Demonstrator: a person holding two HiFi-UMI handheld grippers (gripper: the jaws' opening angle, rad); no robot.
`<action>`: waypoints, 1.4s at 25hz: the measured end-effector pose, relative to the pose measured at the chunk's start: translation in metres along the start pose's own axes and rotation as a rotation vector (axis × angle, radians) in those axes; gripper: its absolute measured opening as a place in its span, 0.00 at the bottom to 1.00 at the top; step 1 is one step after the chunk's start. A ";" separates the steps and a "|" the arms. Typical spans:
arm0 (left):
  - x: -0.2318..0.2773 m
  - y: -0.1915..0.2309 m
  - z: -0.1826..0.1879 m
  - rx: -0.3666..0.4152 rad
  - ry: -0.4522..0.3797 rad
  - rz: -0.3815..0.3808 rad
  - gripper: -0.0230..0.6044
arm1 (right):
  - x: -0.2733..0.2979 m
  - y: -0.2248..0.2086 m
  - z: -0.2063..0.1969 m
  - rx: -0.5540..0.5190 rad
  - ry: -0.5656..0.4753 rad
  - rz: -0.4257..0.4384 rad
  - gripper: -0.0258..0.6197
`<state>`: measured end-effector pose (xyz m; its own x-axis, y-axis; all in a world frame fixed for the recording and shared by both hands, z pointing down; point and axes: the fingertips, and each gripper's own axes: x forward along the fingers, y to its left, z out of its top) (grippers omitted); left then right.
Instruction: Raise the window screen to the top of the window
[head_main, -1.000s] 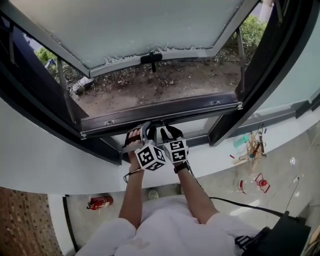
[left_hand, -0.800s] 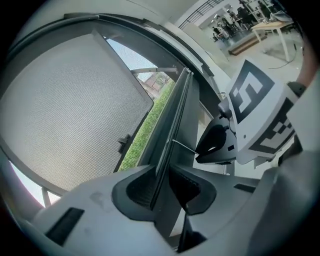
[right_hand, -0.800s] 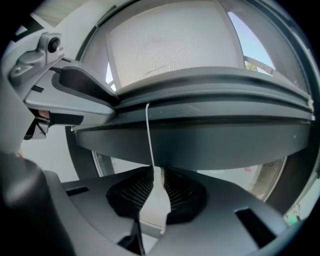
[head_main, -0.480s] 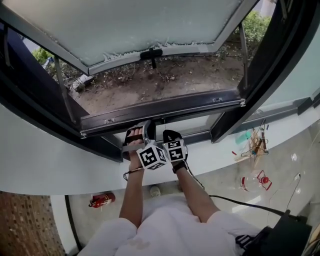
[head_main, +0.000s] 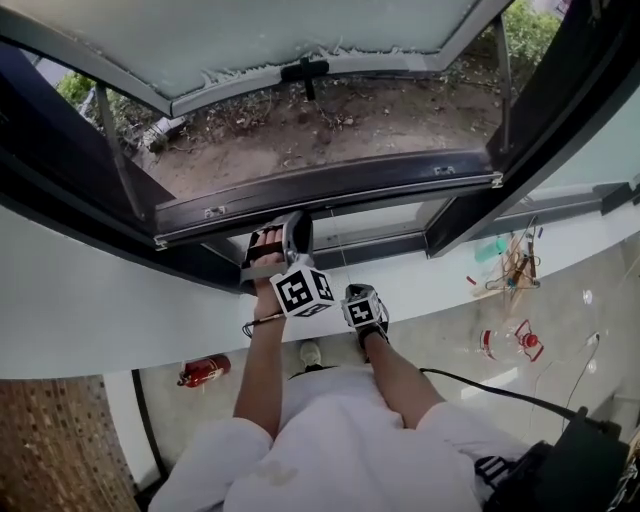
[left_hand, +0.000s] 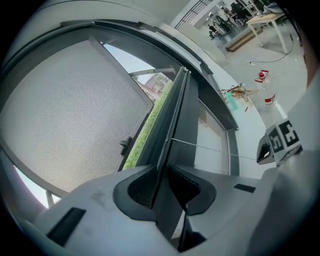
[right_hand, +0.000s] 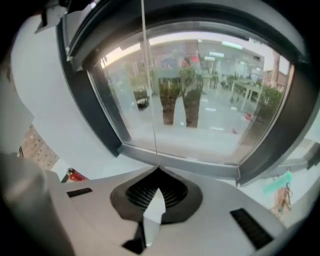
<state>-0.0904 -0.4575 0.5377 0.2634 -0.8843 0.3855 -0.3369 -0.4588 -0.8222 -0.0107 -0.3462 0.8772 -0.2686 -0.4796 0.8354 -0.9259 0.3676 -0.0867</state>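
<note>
Left gripper (left_hand: 161, 182): jaws clamped on dark screen rail (head_main: 330, 192); rail spans lower window opening, at gripper's 12 o'clock. Pull cord (right_hand: 149, 90): thin, straight, rising toward 12 o'clock. Right gripper (right_hand: 158, 172): jaws pinched together on pull cord, at 4 o'clock from left gripper.

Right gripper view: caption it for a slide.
Right gripper, jaws shut on the thin cord, with the lower glass pane beyond.

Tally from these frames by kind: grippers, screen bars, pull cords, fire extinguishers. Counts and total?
Grippers: 2 (left gripper, right gripper)
Screen bar: 1
Pull cord: 1
Fire extinguisher: 1
Total: 5
</note>
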 end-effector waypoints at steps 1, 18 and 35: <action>-0.001 0.000 0.000 0.000 0.002 0.004 0.15 | 0.002 0.000 -0.003 -0.045 -0.017 -0.015 0.04; 0.001 -0.007 -0.003 0.119 0.056 0.048 0.09 | -0.022 -0.030 -0.019 -0.219 -0.087 -0.052 0.04; -0.043 0.025 0.003 -0.730 -0.302 0.102 0.09 | -0.040 -0.012 0.025 -0.345 -0.292 -0.075 0.04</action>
<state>-0.1072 -0.4307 0.4993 0.3978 -0.9112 0.1071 -0.8523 -0.4102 -0.3245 0.0041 -0.3516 0.8313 -0.3139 -0.7010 0.6403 -0.8163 0.5437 0.1950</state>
